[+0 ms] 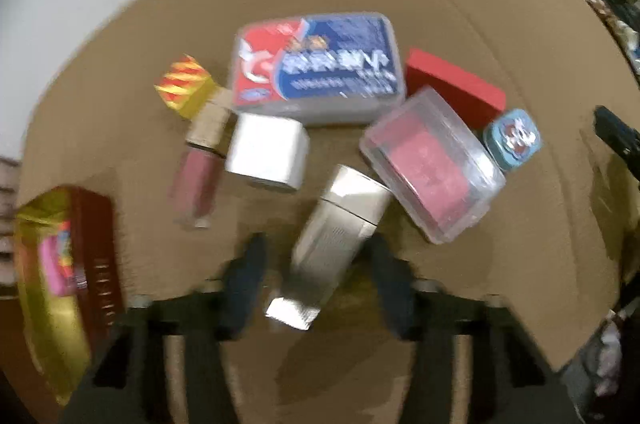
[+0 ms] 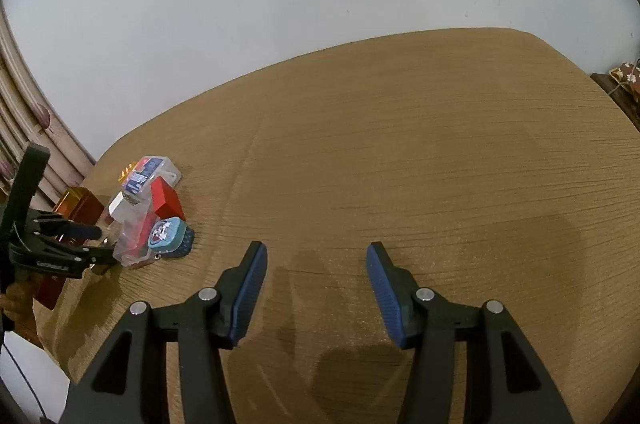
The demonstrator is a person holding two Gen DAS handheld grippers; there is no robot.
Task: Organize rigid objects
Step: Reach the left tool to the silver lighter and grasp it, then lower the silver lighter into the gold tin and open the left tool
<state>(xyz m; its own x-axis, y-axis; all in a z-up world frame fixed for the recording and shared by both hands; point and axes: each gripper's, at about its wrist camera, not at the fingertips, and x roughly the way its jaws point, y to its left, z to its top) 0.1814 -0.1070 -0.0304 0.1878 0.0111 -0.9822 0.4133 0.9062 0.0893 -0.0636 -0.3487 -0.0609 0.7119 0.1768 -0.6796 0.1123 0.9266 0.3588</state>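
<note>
The left wrist view is blurred. My left gripper [image 1: 317,244] points almost straight down over a cluster of small boxes. A champagne-silver box [image 1: 336,232] lies between its blue fingers, with a gap showing on the left side, so the jaws look open around it. Around it are a white cube box [image 1: 268,152], a pink lip gloss tube [image 1: 196,180], a blue-and-red plastic case [image 1: 316,64], a clear case with pink contents [image 1: 432,160], a red box [image 1: 452,84] and a teal cartoon tin [image 1: 512,138]. My right gripper [image 2: 316,256] hangs open over bare table, well right of the cluster [image 2: 148,208].
A yellow-and-red striped box [image 1: 186,84] and a kraft box [image 1: 210,124] sit at the cluster's left. A gold and maroon box [image 1: 60,264] stands near the wooden table's [image 2: 400,164] left edge. A curtain [image 2: 24,128] hangs beyond that edge, and a white wall stands behind.
</note>
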